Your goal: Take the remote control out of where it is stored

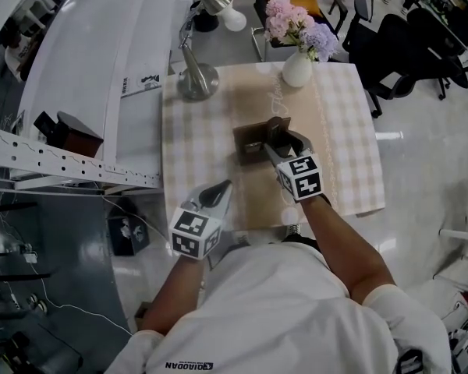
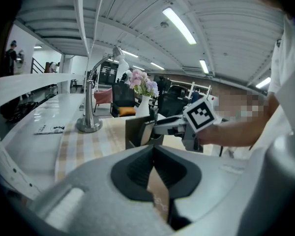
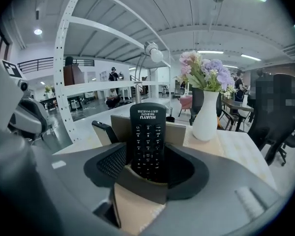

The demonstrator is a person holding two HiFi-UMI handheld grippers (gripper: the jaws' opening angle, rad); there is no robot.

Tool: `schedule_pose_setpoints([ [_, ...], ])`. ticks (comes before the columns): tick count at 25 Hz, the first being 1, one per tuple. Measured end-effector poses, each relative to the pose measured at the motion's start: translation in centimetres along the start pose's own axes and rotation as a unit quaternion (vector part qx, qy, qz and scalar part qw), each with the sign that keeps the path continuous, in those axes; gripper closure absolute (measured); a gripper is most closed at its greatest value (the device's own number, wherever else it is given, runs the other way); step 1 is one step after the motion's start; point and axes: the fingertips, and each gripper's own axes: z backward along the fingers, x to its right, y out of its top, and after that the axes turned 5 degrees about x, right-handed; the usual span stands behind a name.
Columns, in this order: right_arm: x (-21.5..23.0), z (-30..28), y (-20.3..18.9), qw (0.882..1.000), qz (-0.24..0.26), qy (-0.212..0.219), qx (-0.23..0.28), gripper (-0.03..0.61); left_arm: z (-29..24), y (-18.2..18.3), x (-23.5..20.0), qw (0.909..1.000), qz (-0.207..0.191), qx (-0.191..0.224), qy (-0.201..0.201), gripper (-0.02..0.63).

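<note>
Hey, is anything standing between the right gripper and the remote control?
Nothing visible does. The remote control stands upright in its brown holder, already between the open jaws of the right gripper. Only the holder's low front wall covers the remote's bottom end.

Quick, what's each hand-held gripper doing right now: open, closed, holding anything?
Left hand-held gripper: shut, empty.
Right hand-held gripper: open, jaws either side of the remote control, not gripping it.
</note>
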Motion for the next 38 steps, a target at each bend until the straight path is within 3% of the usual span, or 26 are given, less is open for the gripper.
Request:
schedule_pose_setpoints([
  [18,0.6,-1.1,-0.2,1.0,-0.018,-0.007,0.002,0.357,0.2,-0.3,-0.3,0.9999,-0.004,-0.013,-0.004,0.614],
  [38,1.5,5.2,8.6,0.995,-0.008,-0.004,0.103,0.359,-0.4,0.9,1.1,0.9997,-0.018,0.009,-0.012,0.614],
])
